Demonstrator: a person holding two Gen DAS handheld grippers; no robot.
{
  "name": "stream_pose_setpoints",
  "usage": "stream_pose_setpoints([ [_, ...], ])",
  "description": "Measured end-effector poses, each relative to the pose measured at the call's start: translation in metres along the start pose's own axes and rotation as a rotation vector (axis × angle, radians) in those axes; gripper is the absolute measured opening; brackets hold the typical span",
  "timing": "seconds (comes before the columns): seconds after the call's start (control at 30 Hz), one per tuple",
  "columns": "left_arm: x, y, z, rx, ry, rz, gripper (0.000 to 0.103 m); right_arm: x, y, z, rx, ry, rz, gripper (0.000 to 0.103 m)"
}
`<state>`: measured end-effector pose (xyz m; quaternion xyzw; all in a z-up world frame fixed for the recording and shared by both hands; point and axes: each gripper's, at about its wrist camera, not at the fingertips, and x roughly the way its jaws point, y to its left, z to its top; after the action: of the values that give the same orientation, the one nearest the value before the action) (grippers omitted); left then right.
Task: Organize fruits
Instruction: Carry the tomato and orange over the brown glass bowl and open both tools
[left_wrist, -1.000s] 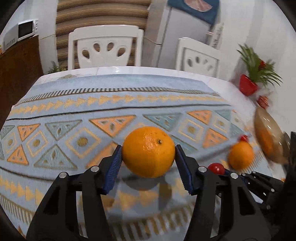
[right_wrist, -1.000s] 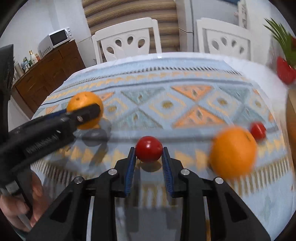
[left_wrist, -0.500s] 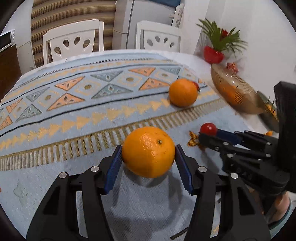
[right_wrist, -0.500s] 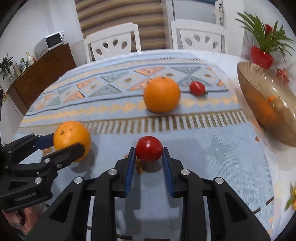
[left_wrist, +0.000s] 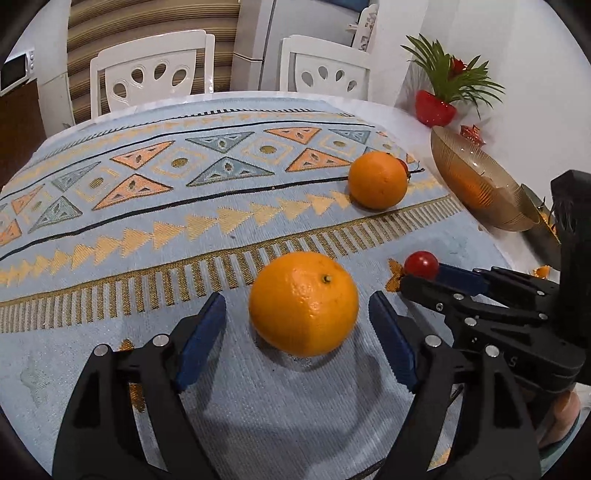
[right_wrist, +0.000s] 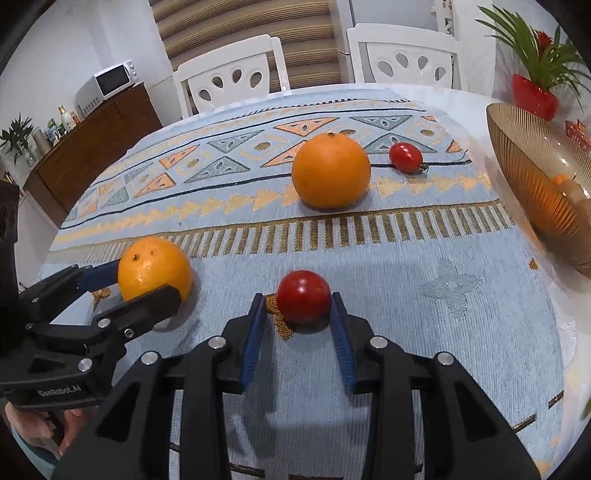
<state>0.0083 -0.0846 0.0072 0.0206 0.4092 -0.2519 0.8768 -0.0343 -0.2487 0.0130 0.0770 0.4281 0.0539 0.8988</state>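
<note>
An orange (left_wrist: 303, 302) rests on the patterned tablecloth between the fingers of my left gripper (left_wrist: 295, 299), which is open with a gap on each side. Seen from the right wrist, this orange (right_wrist: 155, 269) sits inside the left gripper (right_wrist: 144, 280). A cherry tomato (right_wrist: 303, 297) lies on the cloth between the blue pads of my right gripper (right_wrist: 299, 295), which is open and barely clear of it. From the left wrist, that tomato (left_wrist: 421, 264) shows at the right gripper (left_wrist: 421, 271). Farther back lie a second orange (right_wrist: 330, 170) and a second tomato (right_wrist: 405, 157).
An amber ribbed glass bowl (right_wrist: 517, 177) holding fruit stands at the table's right edge. Behind it is a red pot with a green plant (right_wrist: 533, 96). Two white chairs (right_wrist: 232, 81) stand at the far side. A wooden sideboard (right_wrist: 92, 136) is at left.
Both grippers carried their fruit to the near, plain part of the cloth and opened. The orange and the tomato now rest on the table, no longer squeezed.
</note>
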Motion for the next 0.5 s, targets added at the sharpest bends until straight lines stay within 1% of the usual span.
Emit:
stream_pose_setpoints([
  [0.03, -0.001, -0.001, 0.0, 0.006, -0.007, 0.008, 0.075, 0.0, 0.002, 0.0, -0.007, -0.002, -0.009, 0.035],
  [0.07, -0.001, -0.003, 0.0, 0.012, -0.008, 0.009, 0.066, 0.0, 0.002, 0.0, -0.011, -0.004, -0.014, 0.035],
  [0.1, 0.0, -0.004, -0.001, 0.019, -0.003, 0.003, 0.059, -0.001, 0.004, -0.001, -0.015, -0.009, -0.022, 0.034],
  [0.2, 0.0, -0.008, -0.001, 0.04, -0.006, 0.022, 0.058, -0.001, 0.003, 0.0, -0.015, -0.013, -0.028, 0.034],
  [0.3, -0.001, -0.011, -0.002, 0.058, -0.013, 0.041, 0.058, -0.001, 0.001, 0.0, -0.009, -0.012, -0.032, 0.028],
  [0.37, -0.002, -0.012, -0.002, 0.062, -0.017, 0.051, 0.058, -0.002, 0.002, 0.0, -0.014, -0.019, -0.029, 0.028],
  [0.43, -0.003, -0.014, -0.001, 0.068, -0.019, 0.069, 0.057, -0.008, 0.003, -0.001, -0.018, -0.049, -0.03, 0.028],
  [0.5, -0.005, -0.017, 0.001, 0.076, -0.019, 0.079, 0.057, -0.016, -0.001, -0.001, -0.001, -0.079, -0.001, 0.028],
])
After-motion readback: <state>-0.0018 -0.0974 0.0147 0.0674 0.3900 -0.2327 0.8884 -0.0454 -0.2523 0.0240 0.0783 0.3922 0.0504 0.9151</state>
